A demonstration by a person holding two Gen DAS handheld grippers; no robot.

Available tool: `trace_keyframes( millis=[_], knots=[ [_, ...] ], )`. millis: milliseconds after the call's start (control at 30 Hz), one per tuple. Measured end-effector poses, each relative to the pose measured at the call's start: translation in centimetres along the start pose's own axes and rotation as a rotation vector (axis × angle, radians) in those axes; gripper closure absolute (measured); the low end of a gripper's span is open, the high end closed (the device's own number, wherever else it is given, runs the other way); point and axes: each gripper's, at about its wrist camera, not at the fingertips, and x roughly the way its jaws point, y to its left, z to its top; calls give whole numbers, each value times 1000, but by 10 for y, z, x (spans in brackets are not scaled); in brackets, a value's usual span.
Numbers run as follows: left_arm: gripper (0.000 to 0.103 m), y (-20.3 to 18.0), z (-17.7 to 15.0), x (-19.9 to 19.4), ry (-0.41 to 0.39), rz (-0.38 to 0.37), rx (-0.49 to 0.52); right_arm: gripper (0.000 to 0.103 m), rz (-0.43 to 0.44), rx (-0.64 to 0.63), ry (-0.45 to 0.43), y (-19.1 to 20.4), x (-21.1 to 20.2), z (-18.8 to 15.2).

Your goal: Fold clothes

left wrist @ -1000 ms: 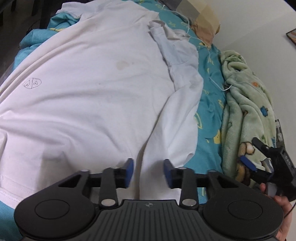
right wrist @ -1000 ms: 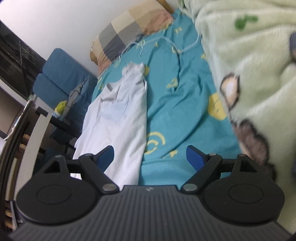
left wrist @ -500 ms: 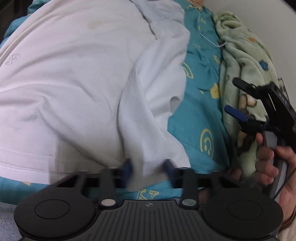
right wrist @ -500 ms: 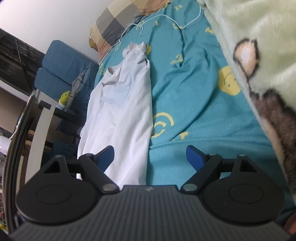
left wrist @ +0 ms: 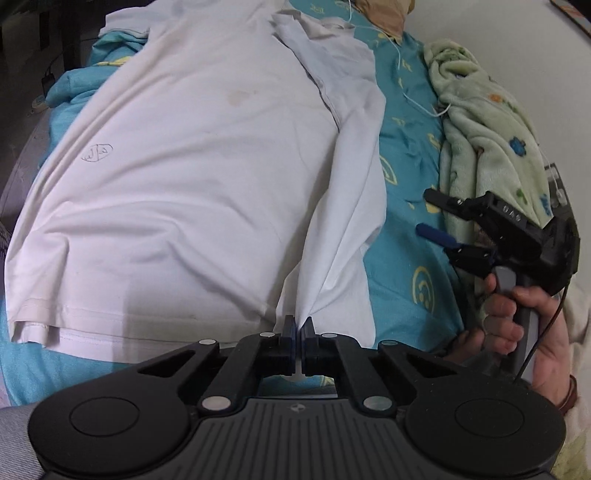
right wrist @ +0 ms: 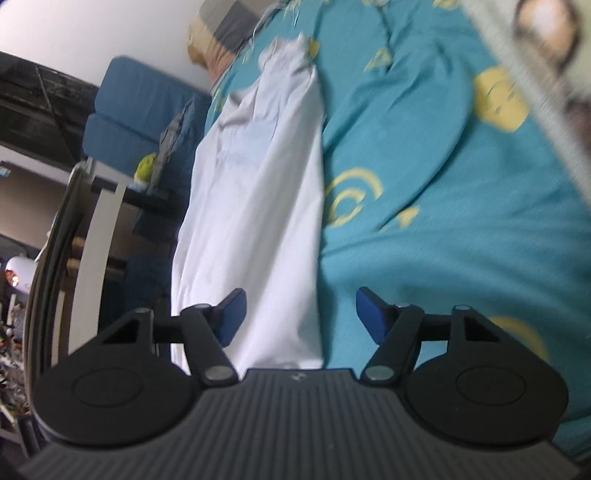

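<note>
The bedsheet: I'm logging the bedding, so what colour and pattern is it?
The bedsheet is teal with yellow smiley-style prints, clearest in the right wrist view.

The shirt (left wrist: 177,177) is lying spread on the bed sheet (left wrist: 410,155), with the pillow (left wrist: 384,14) sitting beyond the shirt's far end. The blanket (left wrist: 480,125) is lying bunched to the right of the shirt, a strip of sheet between them. The cord (left wrist: 417,105) is trailing across that strip.
</note>
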Motion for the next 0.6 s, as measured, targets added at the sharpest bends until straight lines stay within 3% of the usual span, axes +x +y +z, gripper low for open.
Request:
trace_keyframes(
  millis=[167,300,433,600],
  knots=[
    [97,-5,2,17,13,83,45,48,1,-49,14,13,12,-7],
    [62,-14,2,5,-50,99,102,48,-6,-33,-12,13,15,11],
    [48,-48,-4,-12,-166,122,250,48,-13,-48,-35,10,37,42],
    [38,-116,-20,25,-198,89,410,47,-22,-67,-64,5,64,81]
  ],
)
